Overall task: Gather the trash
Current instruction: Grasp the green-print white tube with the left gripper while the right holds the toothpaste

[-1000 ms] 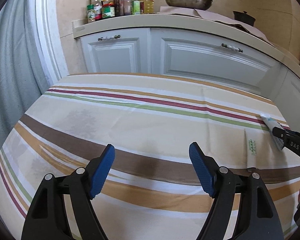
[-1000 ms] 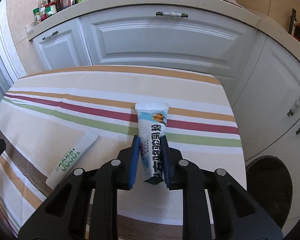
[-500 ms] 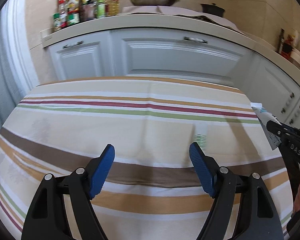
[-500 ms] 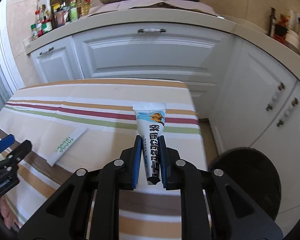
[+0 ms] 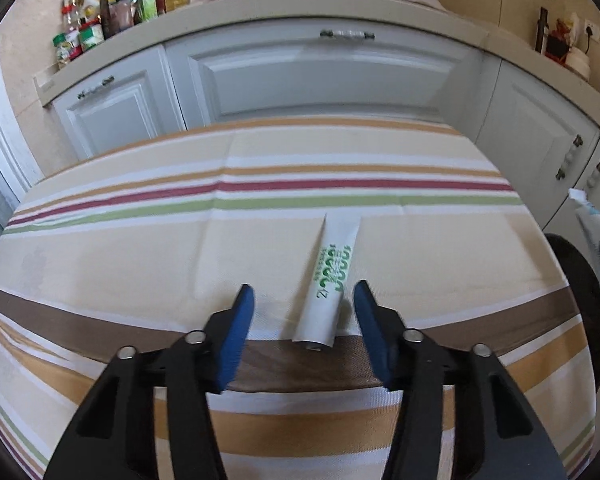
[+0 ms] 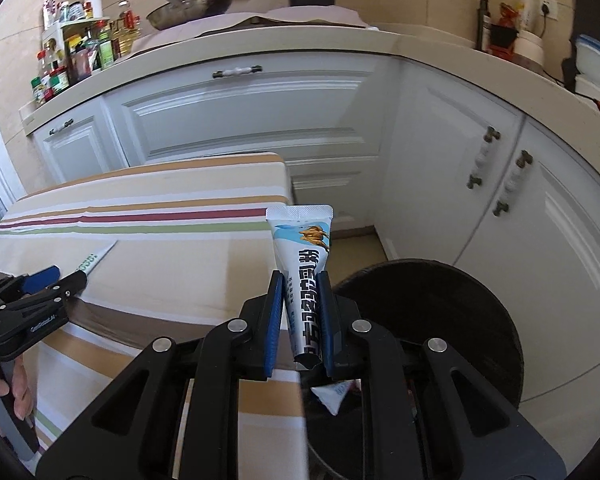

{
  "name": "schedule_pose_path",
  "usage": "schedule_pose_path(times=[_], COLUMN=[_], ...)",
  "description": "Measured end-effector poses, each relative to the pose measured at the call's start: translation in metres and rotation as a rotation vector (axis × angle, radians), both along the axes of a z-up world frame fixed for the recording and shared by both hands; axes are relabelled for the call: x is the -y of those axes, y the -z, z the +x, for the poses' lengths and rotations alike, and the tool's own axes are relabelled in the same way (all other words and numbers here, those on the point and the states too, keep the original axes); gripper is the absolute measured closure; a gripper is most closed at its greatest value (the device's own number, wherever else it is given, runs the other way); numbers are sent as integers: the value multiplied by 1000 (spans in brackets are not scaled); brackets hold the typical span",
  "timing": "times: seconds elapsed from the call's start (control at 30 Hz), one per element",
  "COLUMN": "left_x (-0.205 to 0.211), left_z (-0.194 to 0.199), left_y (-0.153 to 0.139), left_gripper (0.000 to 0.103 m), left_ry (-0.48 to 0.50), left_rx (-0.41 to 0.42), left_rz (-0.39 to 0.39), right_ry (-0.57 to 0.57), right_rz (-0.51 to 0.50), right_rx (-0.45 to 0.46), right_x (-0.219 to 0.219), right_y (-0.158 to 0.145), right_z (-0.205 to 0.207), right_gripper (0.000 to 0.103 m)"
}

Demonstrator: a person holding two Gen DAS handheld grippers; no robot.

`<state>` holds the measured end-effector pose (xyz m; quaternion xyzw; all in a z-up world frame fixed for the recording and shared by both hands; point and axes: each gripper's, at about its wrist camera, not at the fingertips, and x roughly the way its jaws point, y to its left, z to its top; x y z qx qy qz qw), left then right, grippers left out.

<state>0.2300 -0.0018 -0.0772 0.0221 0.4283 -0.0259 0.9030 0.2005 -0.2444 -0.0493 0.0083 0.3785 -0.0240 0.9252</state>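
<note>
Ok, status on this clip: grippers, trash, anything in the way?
Right gripper shut on blue tube, beside black bin. Left gripper open, straddling green-print tube on table. Nothing in the way.

Tablecloth (image 5: 140, 264): cream ground with stripes in orange, dark red, light green, white and brown. Tube on the cloth (image 5: 329, 286): white with green lettering. Tube in the right gripper (image 6: 303, 264): white and pale blue, an orange-brown figure near its crimped end, dark blue characters along its body. Left gripper (image 5: 302, 304) and right gripper (image 6: 300, 292): black frames, blue finger pads, silver pivot screws. Bin (image 6: 460, 304): black. Cabinets (image 6: 260, 120): white, with dark-and-white handles. Counter (image 5: 260, 10): cream.
</note>
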Motion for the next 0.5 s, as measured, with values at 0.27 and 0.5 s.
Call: schedule_pose_path(times=[0.27, 0.5], left_x=[6, 6], left_z=[-3, -8], left_y=[2, -1], left_gripper=[86, 94], left_ry=[28, 23], left_rx=[-1, 10], left_rz=[28, 19], right_ry=[14, 21], right_rz=[17, 28], right_rx=[0, 12], right_x=[10, 13], right_y=[3, 0], right_z=[-7, -16], right_gripper=[86, 86])
